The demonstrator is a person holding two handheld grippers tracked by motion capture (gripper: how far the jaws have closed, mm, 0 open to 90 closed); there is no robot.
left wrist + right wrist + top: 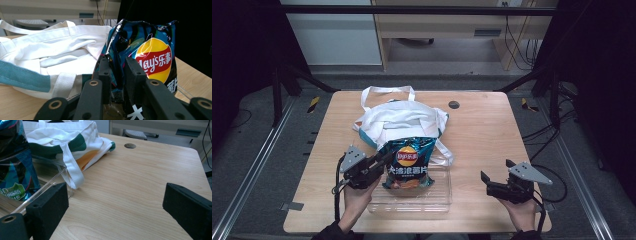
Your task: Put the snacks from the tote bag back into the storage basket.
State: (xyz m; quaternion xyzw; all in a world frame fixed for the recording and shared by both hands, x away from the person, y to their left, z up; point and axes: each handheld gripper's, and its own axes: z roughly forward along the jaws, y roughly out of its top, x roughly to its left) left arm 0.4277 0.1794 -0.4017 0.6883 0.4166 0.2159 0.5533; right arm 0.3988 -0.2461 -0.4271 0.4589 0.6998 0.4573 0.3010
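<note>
One chip bag (pixel 408 164), upright, long axis vertical, bottom inside the clear tray (pixel 439 196) at the table's (pixel 492 145) near edge, just in front of one white tote bag (pixel 399 119). Left gripper (pixel 384 159) pinches the bag's left edge, jaws narrow on the foil; in the left gripper view the bag (pixel 147 57) stands right at the jaws, tote (pixel 50 55) to its left. Right gripper (pixel 494 182) sits well apart to the right, jaws wide, empty. Left hand nearer. Tote lies beyond the bag, so the lift likely goes up and away from the person. One tray, two grippers.
</note>
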